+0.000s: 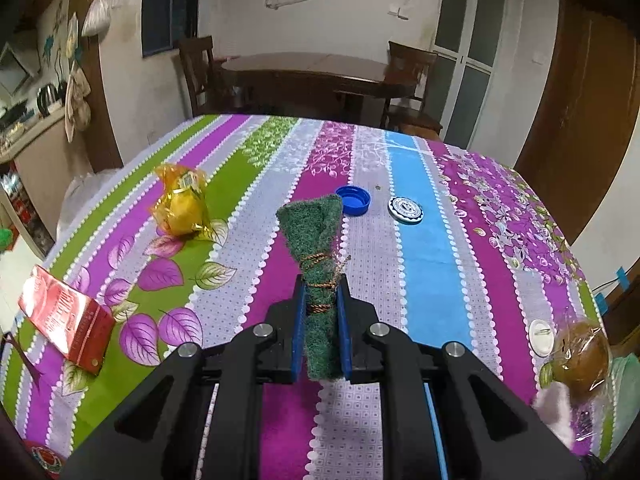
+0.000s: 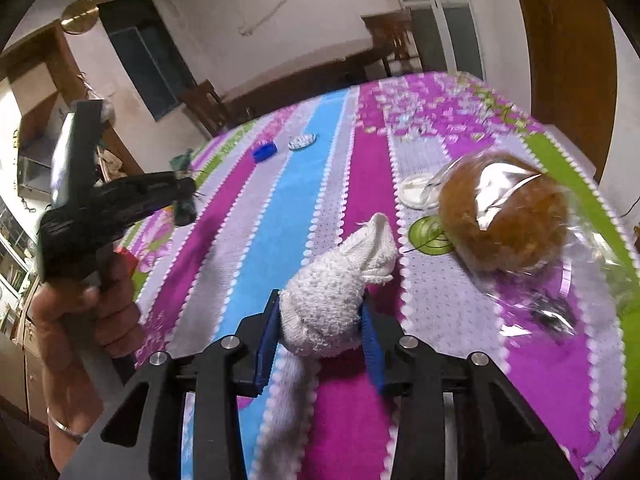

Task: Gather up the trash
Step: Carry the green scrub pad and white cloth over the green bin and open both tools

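Left gripper (image 1: 320, 312) clamps the twine-bound green scouring pad (image 1: 316, 264), right gripper (image 2: 320, 332) the white knitted cloth (image 2: 332, 300) — keep both squeezed, lift clear of the striped tablecloth (image 1: 432, 280).

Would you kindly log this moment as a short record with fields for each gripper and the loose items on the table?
left gripper: shut on green scouring pad, tied with cord
right gripper: shut on white cloth
on tablecloth: blue cap, round patterned lid, yellow wrapped packet, red carton, brown wrapped ball
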`<state>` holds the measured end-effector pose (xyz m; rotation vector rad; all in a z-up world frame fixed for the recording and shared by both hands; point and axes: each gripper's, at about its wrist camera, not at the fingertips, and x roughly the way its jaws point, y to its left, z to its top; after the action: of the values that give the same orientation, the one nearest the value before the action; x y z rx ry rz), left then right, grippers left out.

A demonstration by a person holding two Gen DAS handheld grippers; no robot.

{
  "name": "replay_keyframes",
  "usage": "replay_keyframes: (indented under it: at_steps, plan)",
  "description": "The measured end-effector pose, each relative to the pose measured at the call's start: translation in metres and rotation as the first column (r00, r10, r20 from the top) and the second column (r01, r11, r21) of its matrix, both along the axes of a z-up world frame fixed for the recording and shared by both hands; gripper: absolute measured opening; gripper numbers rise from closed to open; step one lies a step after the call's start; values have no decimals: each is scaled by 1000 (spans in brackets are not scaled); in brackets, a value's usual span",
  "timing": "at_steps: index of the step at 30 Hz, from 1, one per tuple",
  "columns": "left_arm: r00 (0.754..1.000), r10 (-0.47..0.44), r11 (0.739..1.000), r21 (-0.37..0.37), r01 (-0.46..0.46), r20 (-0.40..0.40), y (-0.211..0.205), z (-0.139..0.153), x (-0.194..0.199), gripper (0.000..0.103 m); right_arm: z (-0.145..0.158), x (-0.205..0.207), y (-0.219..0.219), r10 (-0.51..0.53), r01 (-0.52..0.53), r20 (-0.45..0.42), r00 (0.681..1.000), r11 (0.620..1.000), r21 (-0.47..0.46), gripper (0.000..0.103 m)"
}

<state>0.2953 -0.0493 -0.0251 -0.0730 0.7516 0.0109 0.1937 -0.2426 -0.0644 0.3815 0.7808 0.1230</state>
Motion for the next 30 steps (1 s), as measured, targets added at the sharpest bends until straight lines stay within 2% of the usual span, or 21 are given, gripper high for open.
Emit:
replay_keyframes:
  at_steps: [2, 6, 9, 14, 20, 26, 30]
  plan:
    - [1000, -10, 1000, 22, 10, 13, -7, 3, -5, 13, 11, -17, -2, -9, 10, 42, 999, 999, -31, 39]
    - [997, -65, 994, 94, 60, 50, -31, 12, -27, 13, 41, -51, -4, -20, 42, 138, 990, 987, -158, 39]
    - [991, -114, 987, 120, 104, 72, -45, 20, -47, 13, 62, -75, -14, -27, 68, 201, 979, 977, -200, 39]
    - [972, -214, 967, 164, 197, 93, -80, 28, -83, 13, 88, -103, -36, -42, 104, 256, 966, 967, -231, 39]
    - [935, -333, 929, 212, 304, 118, -128, 39, -114, 13, 108, -137, -70, -94, 169, 287, 953, 953, -250, 39]
    - [889, -436, 884, 252, 395, 137, -179, 51, -135, 13, 120, -170, -118, -167, 243, 278, 946, 932, -269, 39]
    - [849, -510, 842, 287, 458, 142, -218, 55, -149, 13, 118, -188, -158, -229, 297, 251, 940, 913, -278, 39]
